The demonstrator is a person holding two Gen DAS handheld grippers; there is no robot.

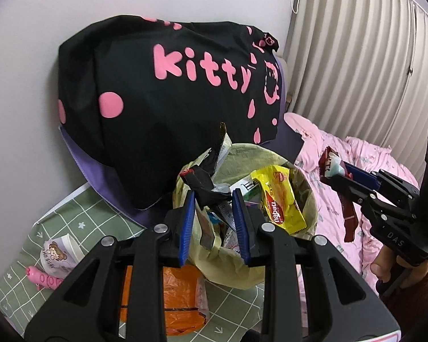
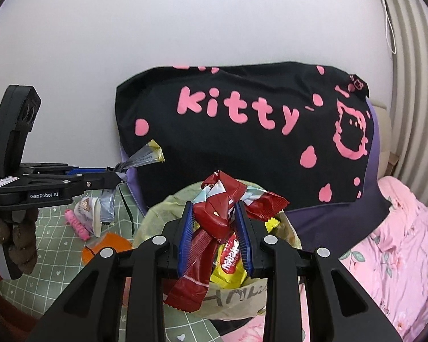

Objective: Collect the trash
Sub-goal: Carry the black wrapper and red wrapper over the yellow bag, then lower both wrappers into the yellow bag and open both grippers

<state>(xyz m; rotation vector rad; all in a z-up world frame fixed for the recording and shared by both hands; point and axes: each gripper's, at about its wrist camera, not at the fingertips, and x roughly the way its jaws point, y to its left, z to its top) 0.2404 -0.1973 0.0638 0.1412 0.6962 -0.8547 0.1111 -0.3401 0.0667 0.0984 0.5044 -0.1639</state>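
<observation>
Looking down the left wrist view, I see my left gripper [image 1: 214, 225] clamped on a crumpled black and silver wrapper [image 1: 205, 183], held at centre frame right over the mouth of the trash bag [image 1: 305, 196], a pale yellow-green liner already stuffed with packets, a yellow snack packet [image 1: 282, 199] on top. At the right edge of that view my right gripper [image 1: 335, 178] comes in from the side, gripping a red wrapper [image 1: 329, 161] above the pink floral bedding [image 1: 371, 154], and a bit of the hand [image 1: 385, 268] carrying it shows at lower right. The right wrist view gives that red wrapper [image 2: 216, 219] far more clearly: it is pinched between the blue pads [image 2: 185, 236] at centre frame, a long strip trailing down in front of the trash bag [image 2: 157, 208], which sits directly behind and below. Only this view shows the left gripper [image 2: 119, 172] from the side, at left, closed on its silver wrapper [image 2: 145, 156], whose gold-tipped end fans out toward the black "kitty" pillow [image 2: 242, 148]; a gloved hand [image 2: 20, 239] holds that tool. The green checked sheet [image 1: 94, 211] at lower left carries a paper cup [image 1: 62, 252], a pink toy [image 1: 42, 279] and an orange plastic bag [image 1: 179, 299], the last seen mostly in the left view, under the fingers.
</observation>
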